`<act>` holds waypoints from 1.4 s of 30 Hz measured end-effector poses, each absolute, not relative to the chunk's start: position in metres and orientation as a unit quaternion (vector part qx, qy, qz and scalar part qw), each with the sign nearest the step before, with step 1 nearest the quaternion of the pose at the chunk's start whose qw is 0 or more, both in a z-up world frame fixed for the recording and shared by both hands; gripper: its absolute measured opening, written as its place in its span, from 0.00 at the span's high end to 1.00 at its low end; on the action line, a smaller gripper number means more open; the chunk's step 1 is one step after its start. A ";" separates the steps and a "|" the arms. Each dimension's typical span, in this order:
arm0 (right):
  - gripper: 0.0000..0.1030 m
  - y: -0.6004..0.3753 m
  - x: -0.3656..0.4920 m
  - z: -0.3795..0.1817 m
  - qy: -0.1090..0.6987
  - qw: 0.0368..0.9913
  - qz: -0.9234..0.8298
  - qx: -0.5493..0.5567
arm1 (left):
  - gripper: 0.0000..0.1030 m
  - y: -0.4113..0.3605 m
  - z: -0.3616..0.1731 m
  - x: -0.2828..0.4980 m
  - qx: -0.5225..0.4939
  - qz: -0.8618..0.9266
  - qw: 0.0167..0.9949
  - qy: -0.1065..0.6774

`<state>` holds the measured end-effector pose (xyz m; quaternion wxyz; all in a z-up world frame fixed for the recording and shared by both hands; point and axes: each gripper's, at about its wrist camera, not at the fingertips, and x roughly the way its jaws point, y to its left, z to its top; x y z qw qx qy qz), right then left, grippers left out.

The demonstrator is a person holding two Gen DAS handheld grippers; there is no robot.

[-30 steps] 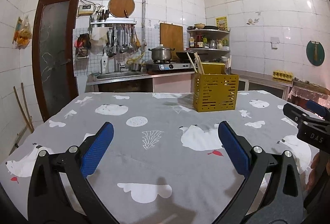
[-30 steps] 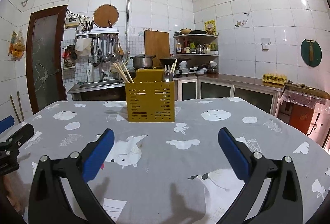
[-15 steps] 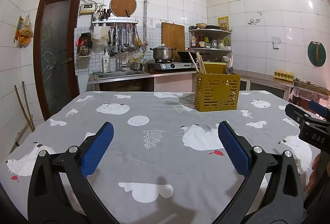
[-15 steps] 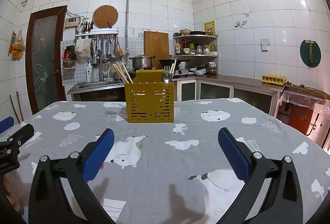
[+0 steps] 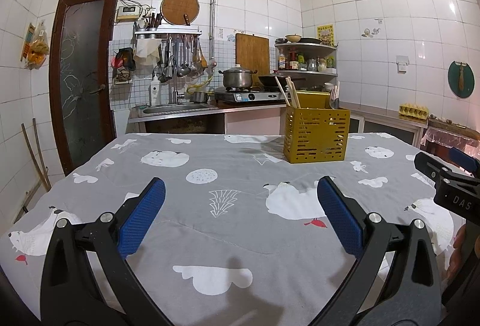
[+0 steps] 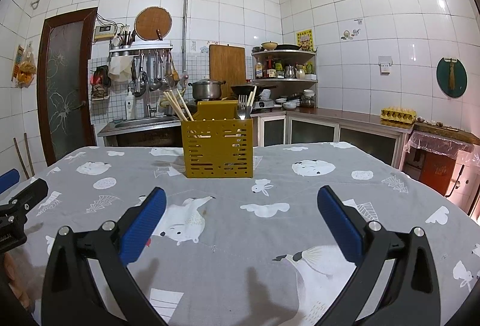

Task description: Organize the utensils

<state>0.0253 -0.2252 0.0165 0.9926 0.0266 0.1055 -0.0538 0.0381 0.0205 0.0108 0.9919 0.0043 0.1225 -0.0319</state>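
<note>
A yellow slotted utensil caddy (image 5: pixel 316 135) stands on the far part of the table; in the right wrist view the caddy (image 6: pixel 218 148) is straight ahead. Wooden chopsticks (image 6: pixel 177 107) lean in its left compartment, and a fork (image 6: pixel 242 107) with other utensils stands in its right one. My left gripper (image 5: pixel 240 213) is open and empty, low over the near tablecloth. My right gripper (image 6: pixel 241 215) is open and empty too, and also shows at the right edge of the left wrist view (image 5: pixel 447 176).
The table is covered by a grey cloth (image 6: pixel 270 236) with white animal prints. Behind it are a sink counter (image 5: pixel 177 110), a stove with a pot (image 5: pixel 238 78), a corner shelf (image 6: pixel 285 65) and a brown door (image 5: pixel 82 71) at left.
Both views have drifted slightly; the caddy sits a little lower and closer in the left wrist view. Both grippers stay open and empty.
</note>
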 end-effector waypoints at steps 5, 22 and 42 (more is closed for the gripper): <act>0.04 -0.226 0.025 0.017 0.105 0.993 -0.054 0.026 | 0.05 0.020 0.011 0.038 0.003 -0.032 0.992 0.122; 0.04 -0.225 0.025 0.016 0.102 0.993 -0.054 0.023 | 0.05 0.020 0.011 0.039 0.003 -0.032 0.992 0.121; 0.04 -0.222 0.023 0.017 0.101 0.993 -0.054 0.020 | 0.05 0.019 0.011 0.038 0.004 -0.031 0.992 0.120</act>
